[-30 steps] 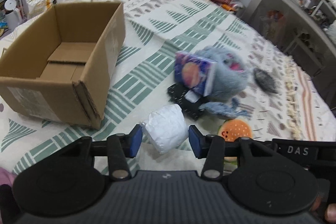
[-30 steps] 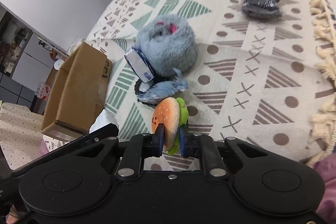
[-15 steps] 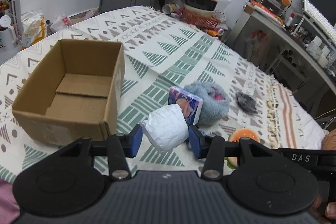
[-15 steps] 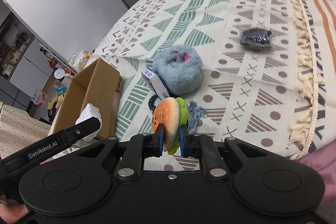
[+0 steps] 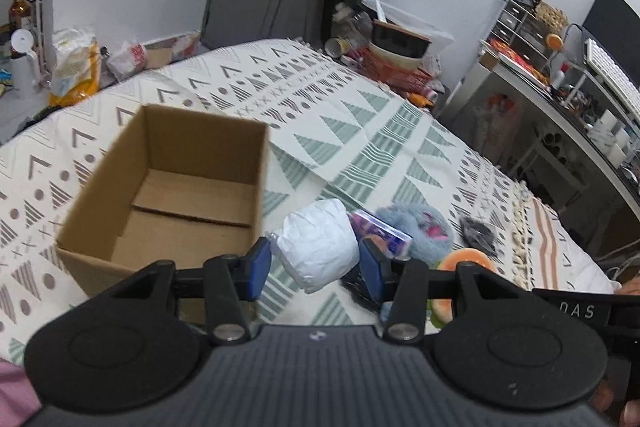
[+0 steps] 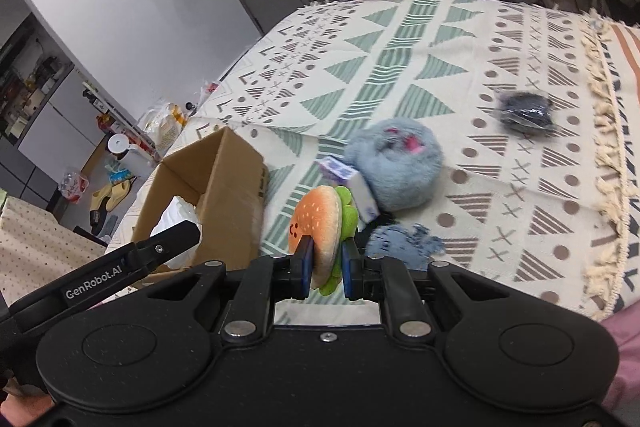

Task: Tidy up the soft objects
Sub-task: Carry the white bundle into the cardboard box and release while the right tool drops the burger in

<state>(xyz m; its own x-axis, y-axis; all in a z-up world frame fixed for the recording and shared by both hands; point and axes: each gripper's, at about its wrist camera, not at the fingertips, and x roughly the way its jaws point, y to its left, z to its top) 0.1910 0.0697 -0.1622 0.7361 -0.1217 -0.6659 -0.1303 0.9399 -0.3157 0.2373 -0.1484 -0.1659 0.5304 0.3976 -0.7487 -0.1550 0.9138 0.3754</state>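
White crumpled bundle (image 5: 318, 245) sat squeezed in my left gripper (image 5: 316, 263), lifted off the bedspread (image 5: 360, 131) just beside the cardboard box (image 5: 168, 187). It looked springy; I judged it could slip free short of the rim. Right gripper (image 6: 327, 265) clenched on the burger plush (image 6: 320, 223).

Both fisheye cameras look steeply down along their grippers, close above the patterned blanket (image 5: 360, 131). Both views share the cardboard box (image 5: 168, 187) and grey plush (image 6: 396, 167).
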